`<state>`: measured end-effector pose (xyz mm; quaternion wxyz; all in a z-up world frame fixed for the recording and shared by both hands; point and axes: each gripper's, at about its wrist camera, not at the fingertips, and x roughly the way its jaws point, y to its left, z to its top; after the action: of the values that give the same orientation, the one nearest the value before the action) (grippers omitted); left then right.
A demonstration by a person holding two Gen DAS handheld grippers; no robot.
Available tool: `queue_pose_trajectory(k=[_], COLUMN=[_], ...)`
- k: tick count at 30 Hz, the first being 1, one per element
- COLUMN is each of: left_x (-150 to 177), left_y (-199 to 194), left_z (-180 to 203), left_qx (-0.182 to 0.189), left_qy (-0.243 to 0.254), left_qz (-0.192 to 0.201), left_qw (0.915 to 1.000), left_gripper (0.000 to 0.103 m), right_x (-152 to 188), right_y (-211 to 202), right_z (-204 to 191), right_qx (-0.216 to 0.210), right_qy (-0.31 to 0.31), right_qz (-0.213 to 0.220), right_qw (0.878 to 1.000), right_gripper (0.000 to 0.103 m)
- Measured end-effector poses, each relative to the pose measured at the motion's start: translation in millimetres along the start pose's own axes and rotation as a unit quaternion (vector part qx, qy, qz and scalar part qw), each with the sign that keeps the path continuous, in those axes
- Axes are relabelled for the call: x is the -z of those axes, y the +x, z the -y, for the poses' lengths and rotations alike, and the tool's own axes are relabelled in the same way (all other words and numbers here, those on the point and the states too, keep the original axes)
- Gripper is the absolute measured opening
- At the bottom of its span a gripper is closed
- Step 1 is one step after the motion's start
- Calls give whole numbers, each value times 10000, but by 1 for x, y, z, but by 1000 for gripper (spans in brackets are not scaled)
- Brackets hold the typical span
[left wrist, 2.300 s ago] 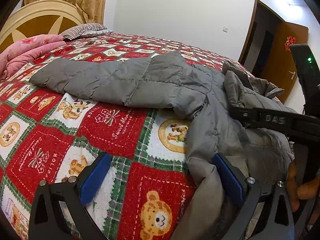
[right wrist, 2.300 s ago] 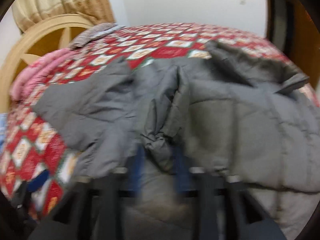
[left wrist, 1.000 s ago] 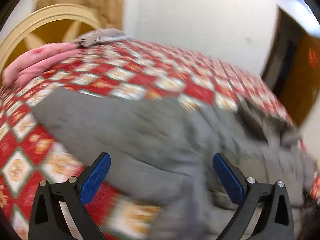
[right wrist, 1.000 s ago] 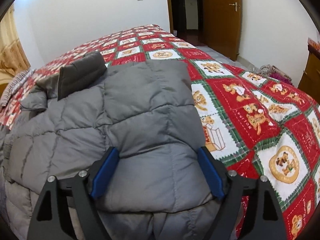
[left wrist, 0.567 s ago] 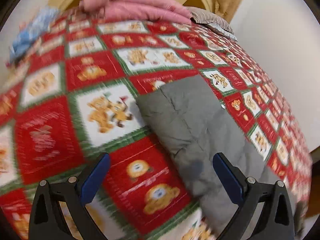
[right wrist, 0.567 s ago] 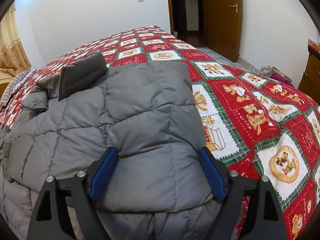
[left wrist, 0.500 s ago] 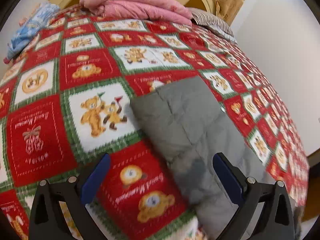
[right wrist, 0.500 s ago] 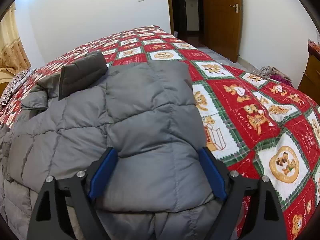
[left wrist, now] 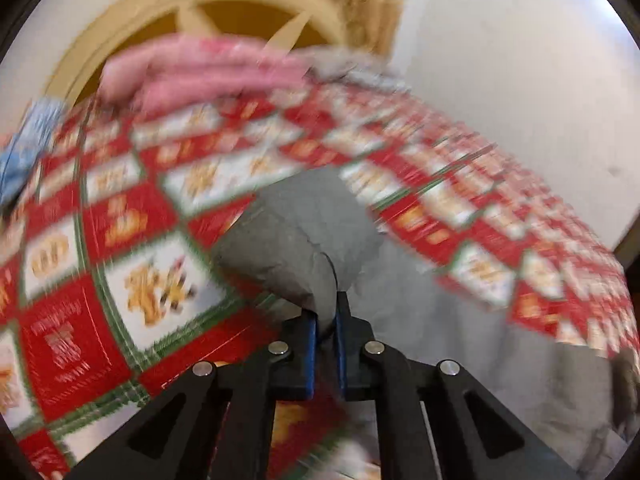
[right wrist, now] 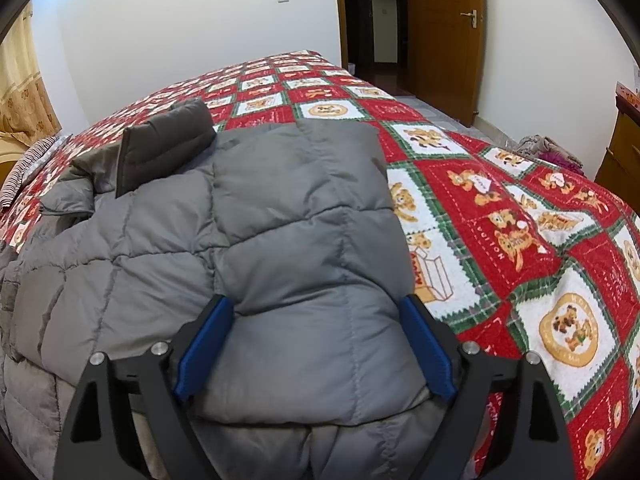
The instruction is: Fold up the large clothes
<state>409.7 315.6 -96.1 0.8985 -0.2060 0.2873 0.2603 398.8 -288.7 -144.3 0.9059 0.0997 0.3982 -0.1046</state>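
Note:
A grey quilted jacket (right wrist: 248, 248) lies spread on a bed with a red, white and green bear-patterned quilt (right wrist: 520, 240). In the left wrist view, which is blurred by motion, my left gripper (left wrist: 327, 316) is shut on the end of the jacket's grey sleeve (left wrist: 296, 236), and the cloth bunches up just beyond its blue pads (left wrist: 310, 344). My right gripper (right wrist: 316, 328) stands open over a folded part of the jacket, its blue pads (right wrist: 204, 344) at either side of the cloth without pressing it. The dark collar (right wrist: 164, 144) lies at the far left.
A pink folded blanket (left wrist: 208, 68) and a rounded wooden headboard (left wrist: 168, 12) are at the head of the bed. A wooden door (right wrist: 444, 32) and a dark doorway are beyond the bed's foot. A wooden cabinet (right wrist: 620, 148) stands at the right edge.
My left gripper swept along the sleeve towards the head of the bed, then closed on the sleeve's end. The right gripper stayed where it was, open over the jacket.

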Motion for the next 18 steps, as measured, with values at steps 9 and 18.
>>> queue_pose_trajectory(k=[9,18], left_x=[46,227], left_y=[-176,-221], left_z=[174,290], left_qx=[2098,3059], left_qy=[2361,4136], left_qz=[1445,781], left_qw=[9377,8539], left_gripper=[7,7], right_x=[0,0], right_y=[0,0], right_z=[3,8], right_qx=[-59,-178], right_qy=[66,183], right_qz=[24,57], right_qw=[10000,9997], right_gripper=[89,89])
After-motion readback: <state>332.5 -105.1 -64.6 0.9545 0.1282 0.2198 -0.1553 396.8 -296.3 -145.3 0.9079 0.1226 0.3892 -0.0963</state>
